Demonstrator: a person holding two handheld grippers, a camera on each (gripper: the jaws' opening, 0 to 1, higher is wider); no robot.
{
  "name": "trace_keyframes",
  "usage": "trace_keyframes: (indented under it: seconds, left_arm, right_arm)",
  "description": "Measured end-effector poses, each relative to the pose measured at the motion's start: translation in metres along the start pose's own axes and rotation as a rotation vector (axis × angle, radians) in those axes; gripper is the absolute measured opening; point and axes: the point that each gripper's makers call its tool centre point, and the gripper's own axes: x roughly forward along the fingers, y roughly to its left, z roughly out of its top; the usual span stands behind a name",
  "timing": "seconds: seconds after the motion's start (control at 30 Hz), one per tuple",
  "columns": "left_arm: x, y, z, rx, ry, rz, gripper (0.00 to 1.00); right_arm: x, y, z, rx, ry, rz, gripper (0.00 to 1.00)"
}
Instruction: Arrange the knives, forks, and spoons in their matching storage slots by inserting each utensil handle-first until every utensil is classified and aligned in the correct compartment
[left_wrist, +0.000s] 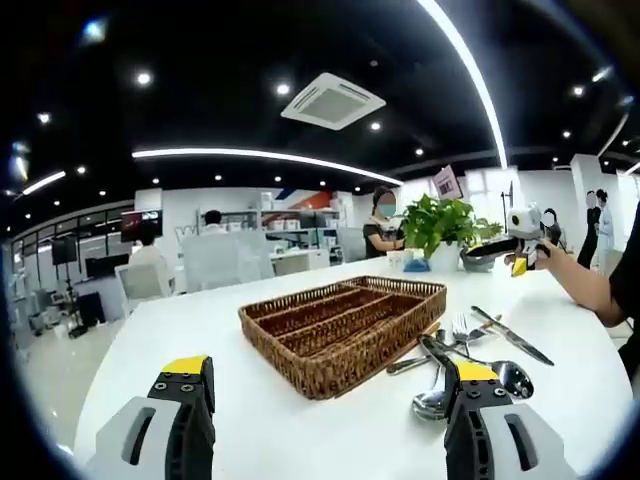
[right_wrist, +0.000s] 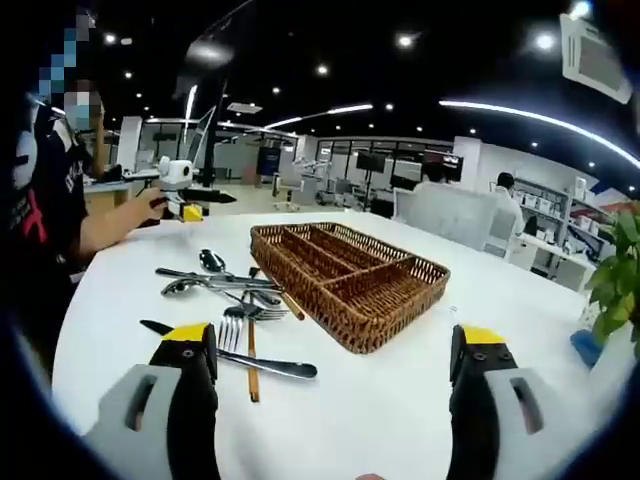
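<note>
An empty brown wicker cutlery tray (left_wrist: 340, 330) with long divided slots sits in the middle of a white table (left_wrist: 200, 330). Beside its right side lies a loose heap of utensils: a knife (left_wrist: 512, 337), forks (left_wrist: 461, 327) and spoons (left_wrist: 436, 402). My left gripper (left_wrist: 330, 405) is open, low over the near table edge, short of the tray. In the right gripper view the tray (right_wrist: 345, 280) lies ahead, with a knife (right_wrist: 262, 364), a fork (right_wrist: 233, 328) and spoons (right_wrist: 210, 262) to its left. My right gripper (right_wrist: 335, 390) is open and holds nothing.
A potted plant (left_wrist: 445, 225) stands at the table's far side; its leaves (right_wrist: 615, 280) show at the right edge. A person's arm (left_wrist: 590, 290) holds the other gripper (left_wrist: 522, 238) over the far right edge; it appears again as a white gripper (right_wrist: 180, 195). Chairs and people sit behind.
</note>
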Motion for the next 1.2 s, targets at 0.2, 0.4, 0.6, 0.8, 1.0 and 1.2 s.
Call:
trace_keyframes:
  seconds: [0.2,0.4,0.6,0.8,1.0,1.2]
  left_arm:
    - [0.0012,0.0005,-0.0018,-0.003,0.005,-0.002,1.00]
    - [0.0010,-0.0006,-0.0020,-0.004,0.007,-0.002,1.00]
    - [-0.0006,-0.0015,-0.0002,-0.007,0.002,0.000,1.00]
    - [-0.0012,-0.0035,0.0008,0.001,0.004,0.001,1.00]
    - [-0.0014,-0.0028,-0.0002,-0.001,0.006,0.001,1.00]
    - [-0.0011,-0.0032,-0.0008,-0.001,0.008,-0.001,1.00]
  right_arm:
    - [-0.0005,-0.0003,0.0010,0.003,-0.005,0.001,1.00]
    - [0.0002,0.0004,-0.0009,0.003,0.003,0.006,1.00]
    - [0.0004,0.0011,-0.0013,0.004,0.004,0.010,1.00]
    - [0.0003,0.0014,-0.0033,0.004,0.008,0.014,1.00]
    - [0.0006,0.0028,-0.0059,-0.014,0.023,0.016,1.00]
    - [0.0014,0.0068,-0.0075,-0.027,0.031,0.031,1.00]
